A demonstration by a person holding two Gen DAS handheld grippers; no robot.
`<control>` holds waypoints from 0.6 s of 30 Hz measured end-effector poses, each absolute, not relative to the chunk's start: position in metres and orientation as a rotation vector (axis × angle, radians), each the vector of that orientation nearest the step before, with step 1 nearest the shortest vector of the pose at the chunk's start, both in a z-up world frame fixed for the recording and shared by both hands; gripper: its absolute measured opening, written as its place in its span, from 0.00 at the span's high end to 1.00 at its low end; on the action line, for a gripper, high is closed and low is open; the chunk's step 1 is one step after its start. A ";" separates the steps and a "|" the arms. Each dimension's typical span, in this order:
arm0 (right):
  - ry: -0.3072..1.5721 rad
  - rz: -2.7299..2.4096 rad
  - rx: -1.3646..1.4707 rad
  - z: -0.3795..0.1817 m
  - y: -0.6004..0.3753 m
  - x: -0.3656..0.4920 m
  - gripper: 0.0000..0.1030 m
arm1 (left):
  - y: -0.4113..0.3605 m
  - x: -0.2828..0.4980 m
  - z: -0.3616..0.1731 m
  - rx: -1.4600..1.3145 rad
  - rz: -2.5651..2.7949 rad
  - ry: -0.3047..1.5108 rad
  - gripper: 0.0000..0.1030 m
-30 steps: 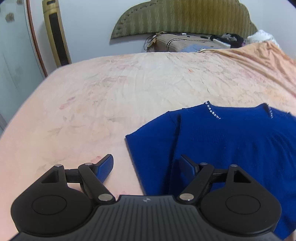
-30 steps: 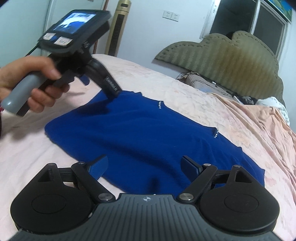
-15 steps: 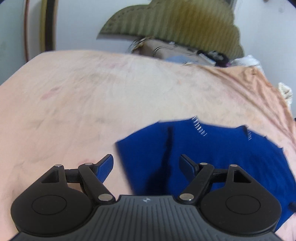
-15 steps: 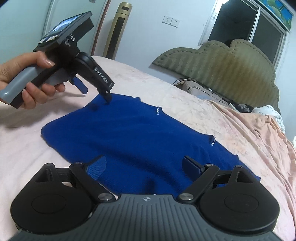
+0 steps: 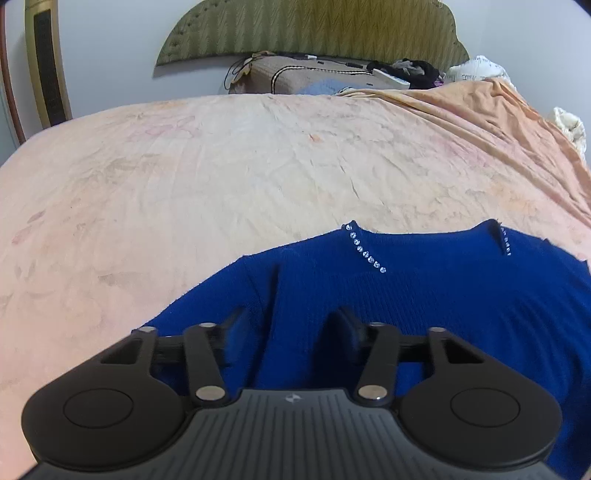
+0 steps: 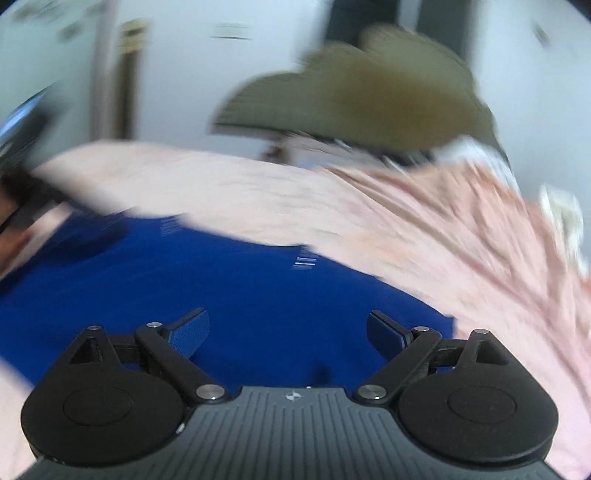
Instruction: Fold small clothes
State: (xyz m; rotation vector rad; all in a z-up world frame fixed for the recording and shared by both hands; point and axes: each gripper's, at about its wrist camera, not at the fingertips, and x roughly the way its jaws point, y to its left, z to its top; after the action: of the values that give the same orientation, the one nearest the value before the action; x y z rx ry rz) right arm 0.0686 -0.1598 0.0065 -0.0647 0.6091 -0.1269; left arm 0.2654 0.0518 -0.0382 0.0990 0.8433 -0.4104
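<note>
A royal-blue knit top (image 5: 424,291) with small rhinestones at the neckline lies flat on the pink bedsheet (image 5: 221,177). My left gripper (image 5: 291,328) is open, its fingers low over the top's left sleeve and shoulder. In the blurred right wrist view the same top (image 6: 240,295) fills the lower middle. My right gripper (image 6: 288,328) is open wide above the top's near right part and holds nothing. The left hand-held gripper shows as a dark blur at the far left edge (image 6: 22,177).
An olive padded headboard (image 5: 314,33) stands at the far end, with a beige pillow and dark clutter (image 5: 321,74) below it. An orange blanket (image 5: 498,122) lies bunched at the right. A gold standing unit (image 5: 46,62) is at the far left wall.
My left gripper moved right and forward over the top's left shoulder and its jaws narrowed a little. My right gripper swung right along the top, blurring its view.
</note>
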 end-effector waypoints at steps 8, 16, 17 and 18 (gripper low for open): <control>0.780 -0.062 0.234 -0.035 -0.264 0.170 0.38 | 0.046 0.253 -0.030 0.154 -0.362 0.753 0.96; 0.683 -0.120 0.224 -0.033 -0.262 0.186 0.90 | 0.036 0.264 -0.033 0.167 -0.284 0.713 0.96; 0.672 -0.135 0.212 -0.033 -0.263 0.188 0.90 | 0.033 0.268 -0.038 0.181 -0.266 0.731 0.96; 0.667 -0.157 0.198 -0.035 -0.261 0.192 0.89 | 0.031 0.269 -0.040 0.194 -0.261 0.740 0.96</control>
State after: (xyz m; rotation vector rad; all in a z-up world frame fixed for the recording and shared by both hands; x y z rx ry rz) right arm 0.1918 -0.2605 -0.0354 0.1976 0.6672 -0.1566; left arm 0.2689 0.0313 -0.0397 0.1937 0.7405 -0.2611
